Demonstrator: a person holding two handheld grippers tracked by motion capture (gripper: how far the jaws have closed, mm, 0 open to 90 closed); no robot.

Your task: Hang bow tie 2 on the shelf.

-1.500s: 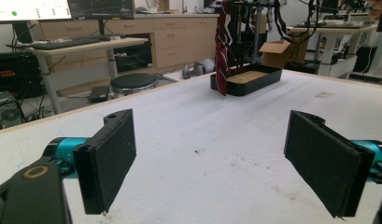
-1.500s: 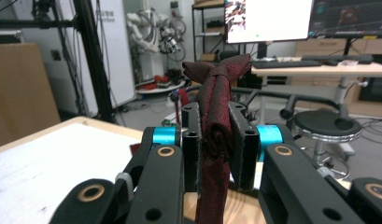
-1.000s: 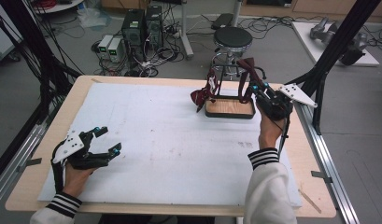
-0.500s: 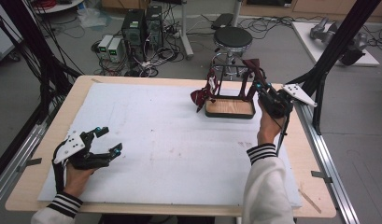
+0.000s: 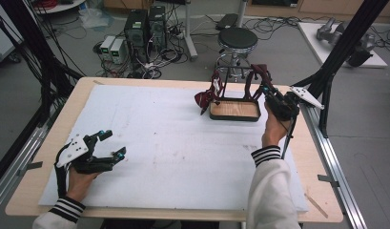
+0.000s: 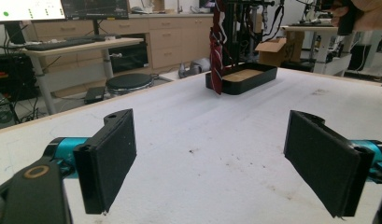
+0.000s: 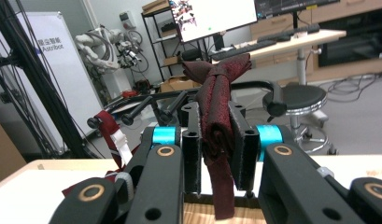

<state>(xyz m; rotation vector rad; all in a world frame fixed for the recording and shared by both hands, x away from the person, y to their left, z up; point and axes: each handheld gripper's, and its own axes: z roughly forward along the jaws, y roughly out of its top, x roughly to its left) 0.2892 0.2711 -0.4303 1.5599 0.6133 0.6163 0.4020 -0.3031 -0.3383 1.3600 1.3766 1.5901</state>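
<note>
Dark red tie sits clamped in your right gripper, over the wooden tray's rack at far right. Drape it squarely across a peg before letting go. Your left gripper rests spread wide, holding nothing, near left.

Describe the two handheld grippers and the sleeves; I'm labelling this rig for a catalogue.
Both the left gripper and right gripper have black bodies, turquoise collars behind flat black padded jaws, brass-coloured pivot rings, and a grey three-cornered plate on top. A black cable trails from the right one. The sleeves are white with black-and-white striped cuffs.
</note>
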